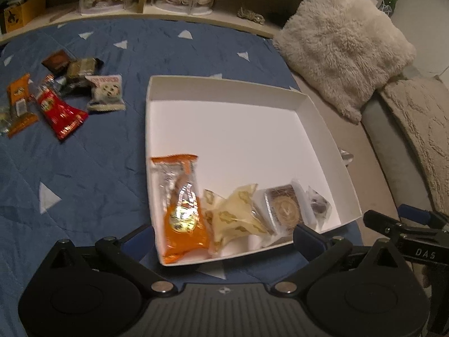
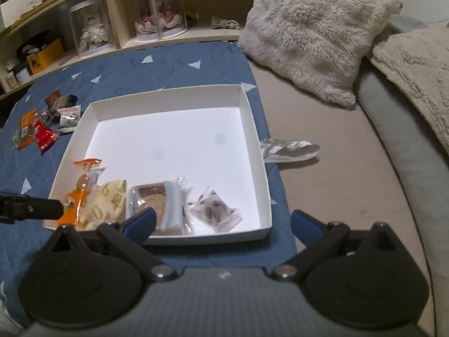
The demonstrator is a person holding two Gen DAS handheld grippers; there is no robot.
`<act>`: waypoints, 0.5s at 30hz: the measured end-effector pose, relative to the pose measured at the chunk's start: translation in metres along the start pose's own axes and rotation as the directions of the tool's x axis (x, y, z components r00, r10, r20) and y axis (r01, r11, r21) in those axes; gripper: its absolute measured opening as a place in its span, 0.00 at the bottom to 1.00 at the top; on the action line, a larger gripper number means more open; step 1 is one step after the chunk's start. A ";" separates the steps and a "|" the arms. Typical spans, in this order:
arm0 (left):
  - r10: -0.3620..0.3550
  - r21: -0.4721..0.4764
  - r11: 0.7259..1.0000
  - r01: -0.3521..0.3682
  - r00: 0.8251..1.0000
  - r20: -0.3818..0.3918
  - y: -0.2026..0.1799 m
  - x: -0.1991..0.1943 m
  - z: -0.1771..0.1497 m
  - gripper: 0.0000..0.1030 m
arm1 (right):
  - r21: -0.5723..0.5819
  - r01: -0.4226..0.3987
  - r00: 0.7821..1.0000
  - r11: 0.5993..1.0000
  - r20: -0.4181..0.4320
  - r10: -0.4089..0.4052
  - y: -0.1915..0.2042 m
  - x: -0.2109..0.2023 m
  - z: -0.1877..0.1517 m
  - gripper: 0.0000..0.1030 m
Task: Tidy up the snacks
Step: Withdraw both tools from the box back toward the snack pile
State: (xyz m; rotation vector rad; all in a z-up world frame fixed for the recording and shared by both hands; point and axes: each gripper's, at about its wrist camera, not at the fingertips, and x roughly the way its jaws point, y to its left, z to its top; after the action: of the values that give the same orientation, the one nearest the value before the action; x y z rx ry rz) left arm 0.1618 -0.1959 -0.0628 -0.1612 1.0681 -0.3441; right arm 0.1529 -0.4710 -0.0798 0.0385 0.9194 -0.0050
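Gaping empty, left claw [image 1: 224, 233] and "DAS"-lettered right claw [image 2: 221, 221] above white box [image 1: 224, 82].

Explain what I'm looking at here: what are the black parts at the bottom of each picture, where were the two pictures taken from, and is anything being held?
There is no robot arm. A person holds a hand-held gripper in each hand, and each carries a wide-angle camera looking forward along its two fingers. The black shapes at the bottom are the gripper's own body.

One picture is from the left gripper, the other from the right gripper. Both are open and hold nothing.

They look down at a blue quilt on a bed. On it sits a shallow white box. Along its near edge lie four wrapped snacks: an orange packet, a pale yellow packet, a brown square one and a small clear one. More loose snacks lie piled on the quilt to the left. A silver wrapper lies right of the box, and a fluffy pillow behind.
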 end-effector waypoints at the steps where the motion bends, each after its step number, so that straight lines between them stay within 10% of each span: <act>1: 0.004 0.004 1.000 -0.004 1.000 0.004 0.003 -0.002 0.001 1.00 | 0.000 0.001 1.000 1.000 0.001 -0.001 0.001 -0.001 0.001 0.99; 15: 0.082 -0.012 0.997 -0.082 0.995 0.056 0.064 -0.029 0.017 1.00 | -0.020 -0.048 0.998 0.999 0.034 0.049 0.045 -0.002 0.032 0.99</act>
State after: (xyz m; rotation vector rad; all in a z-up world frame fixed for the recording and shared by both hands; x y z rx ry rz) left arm 0.1766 -0.1268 -0.0496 -0.1343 1.0173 -0.2590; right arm 0.1777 -0.4276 -0.0575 0.0427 0.8833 0.0481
